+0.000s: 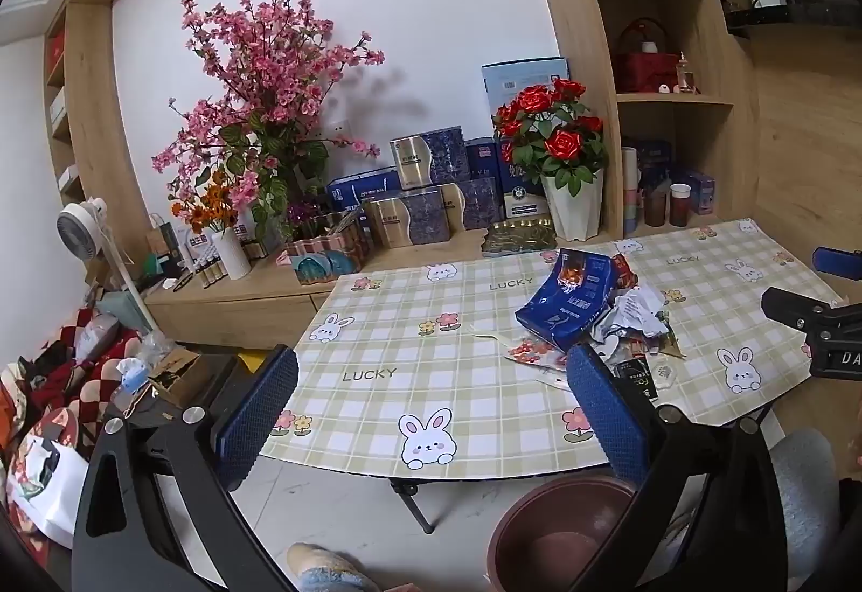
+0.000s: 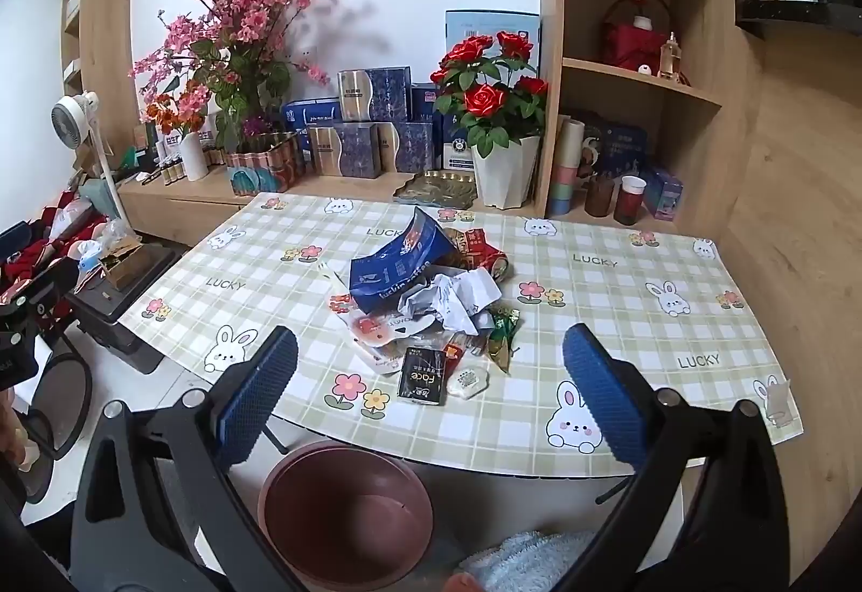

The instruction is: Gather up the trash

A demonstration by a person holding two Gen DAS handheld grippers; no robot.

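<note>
The trash pile (image 2: 431, 317) sits near the middle of the folding table (image 2: 673, 322), on its checked bunny-print "LUCKY" cloth; a crushed blue coffee carton (image 2: 396, 263) leans on top, with crumpled white paper (image 2: 458, 301) bunched against it, a red wrapper (image 2: 482, 247) behind, a green foil wrapper (image 2: 504, 331) to one side, and a black "Face" sachet (image 2: 424, 374) lying flat at the near edge beside a small white packet (image 2: 467, 383); everything in the heap touches or overlaps. A brown plastic bin (image 2: 345, 511) stands on the floor just below the table's near edge. The left gripper (image 1: 431, 409) is spread wide with nothing between its blue pads; the right gripper (image 2: 430, 392) is likewise released and empty, hanging short of the pile.
</note>
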